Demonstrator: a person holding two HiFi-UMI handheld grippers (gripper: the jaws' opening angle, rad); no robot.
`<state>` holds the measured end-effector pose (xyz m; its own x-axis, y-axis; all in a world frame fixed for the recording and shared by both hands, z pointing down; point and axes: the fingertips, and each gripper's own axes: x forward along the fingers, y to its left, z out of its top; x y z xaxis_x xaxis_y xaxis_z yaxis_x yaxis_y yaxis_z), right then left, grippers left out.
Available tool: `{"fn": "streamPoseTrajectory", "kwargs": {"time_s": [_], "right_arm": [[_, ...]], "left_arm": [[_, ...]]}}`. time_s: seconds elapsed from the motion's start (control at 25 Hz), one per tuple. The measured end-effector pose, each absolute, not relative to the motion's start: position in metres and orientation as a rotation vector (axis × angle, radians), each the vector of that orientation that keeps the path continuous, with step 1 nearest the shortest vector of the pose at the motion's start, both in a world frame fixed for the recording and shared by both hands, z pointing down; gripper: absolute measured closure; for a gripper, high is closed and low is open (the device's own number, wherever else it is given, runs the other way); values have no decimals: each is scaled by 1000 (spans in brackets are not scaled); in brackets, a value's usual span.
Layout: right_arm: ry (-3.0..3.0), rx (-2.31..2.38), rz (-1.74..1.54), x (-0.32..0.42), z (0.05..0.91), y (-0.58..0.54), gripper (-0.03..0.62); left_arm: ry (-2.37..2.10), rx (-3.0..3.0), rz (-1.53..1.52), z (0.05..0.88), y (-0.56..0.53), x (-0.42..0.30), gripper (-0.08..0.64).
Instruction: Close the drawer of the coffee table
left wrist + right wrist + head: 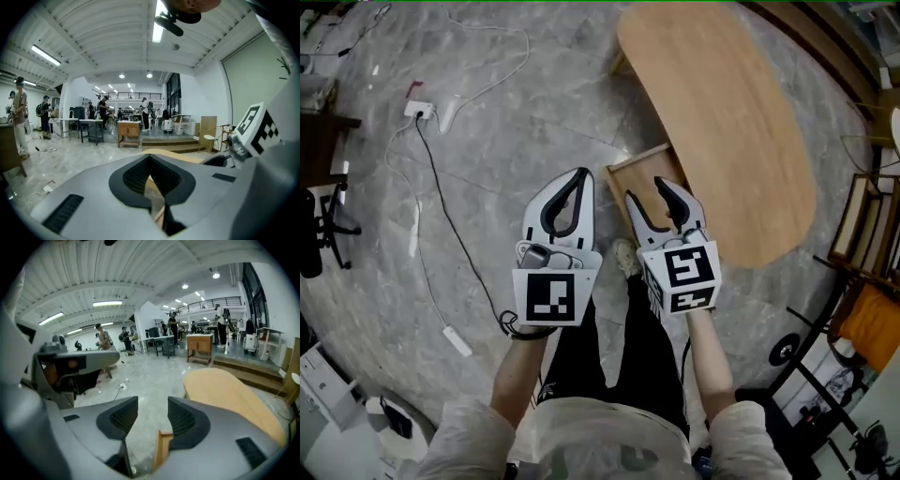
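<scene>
1. Task object: the low, light wooden coffee table [722, 122] with an oval worktop stands on the grey marble floor [506, 131]. Its shallow wooden drawer [639, 171] is pulled out from the table's near edge, toward the person.
2. Right hand-held gripper [645, 192]: the jaws stand wide apart and hold nothing. In the head view they lie over the front part of the open drawer. In the right gripper view [152, 401], a wooden corner of the drawer [161, 451] shows through the gap, close to the right-hand jaw. Contact cannot be confirmed.
3. Left hand-held gripper [580, 175]: the jaws meet at their tips with nothing gripped. It is held beside the right unit, over the floor just left of the drawer.
4. Surroundings: a white power strip [420, 110] with trailing cables lies on the floor, well apart from the table.
</scene>
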<state>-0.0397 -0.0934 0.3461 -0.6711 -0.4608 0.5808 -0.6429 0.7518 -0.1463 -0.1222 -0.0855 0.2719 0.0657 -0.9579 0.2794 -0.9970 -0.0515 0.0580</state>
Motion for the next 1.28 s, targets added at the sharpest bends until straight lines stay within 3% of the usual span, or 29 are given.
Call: {"fn": "streamPoseTrajectory", "kwargs": {"time_s": [0.28, 0.52, 0.76, 0.88, 1.28], "right_arm": [[-2114, 627, 480, -53, 577, -52, 403], [-1905, 563, 468, -36, 679, -26, 403], [-1781, 568, 479, -22, 721, -11, 416], [-1753, 611, 469, -20, 727, -13, 491], [-1707, 661, 473, -18, 726, -14, 505]], "left_arm": [[-1929, 1968, 301, 418, -54, -144, 551], [-1895, 1910, 297, 476, -37, -141, 551], [-1854, 1902, 299, 485, -30, -138, 551], [-1847, 1901, 312, 487, -29, -142, 551], [-1856, 1860, 324, 494, -25, -149, 551]]}}
